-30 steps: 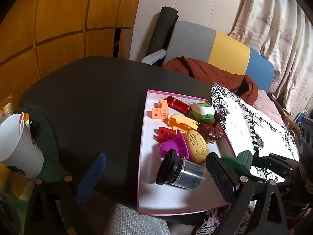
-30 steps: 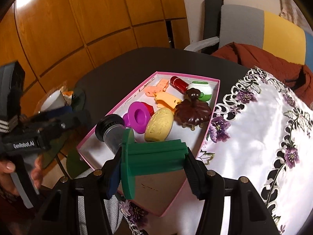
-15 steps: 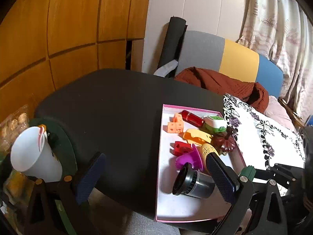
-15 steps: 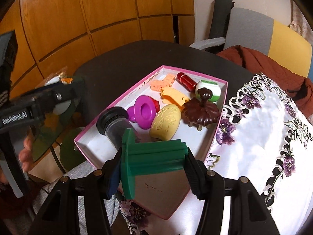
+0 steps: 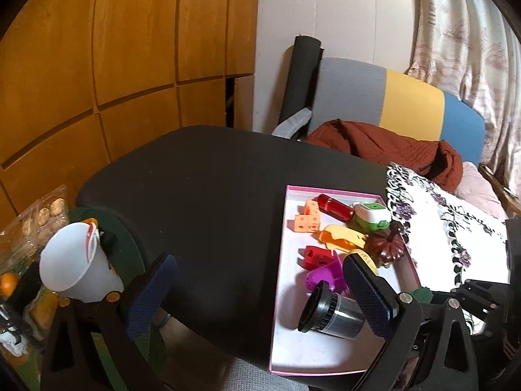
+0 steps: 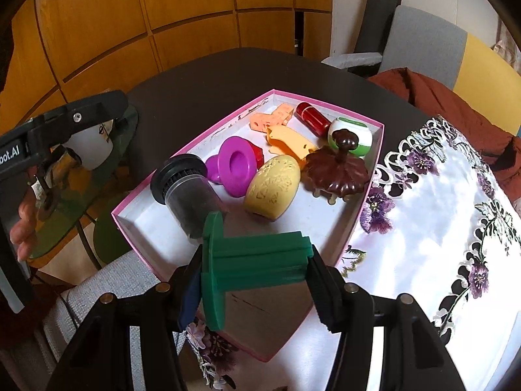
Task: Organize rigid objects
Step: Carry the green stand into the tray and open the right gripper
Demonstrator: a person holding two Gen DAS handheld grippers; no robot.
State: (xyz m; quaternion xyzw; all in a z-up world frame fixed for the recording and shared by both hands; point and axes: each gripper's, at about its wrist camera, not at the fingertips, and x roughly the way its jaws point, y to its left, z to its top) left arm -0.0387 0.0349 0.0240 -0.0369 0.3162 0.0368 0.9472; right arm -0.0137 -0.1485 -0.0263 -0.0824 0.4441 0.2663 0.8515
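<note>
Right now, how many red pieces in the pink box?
2. A red cylinder lies at the far end beside the green-white ball; a red block sits mid-box behind the purple piece. Others may be hidden.

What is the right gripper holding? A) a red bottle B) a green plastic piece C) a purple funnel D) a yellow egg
B: the right gripper is clamped on the green plastic piece, while the other toys lie in the pink box.
</note>
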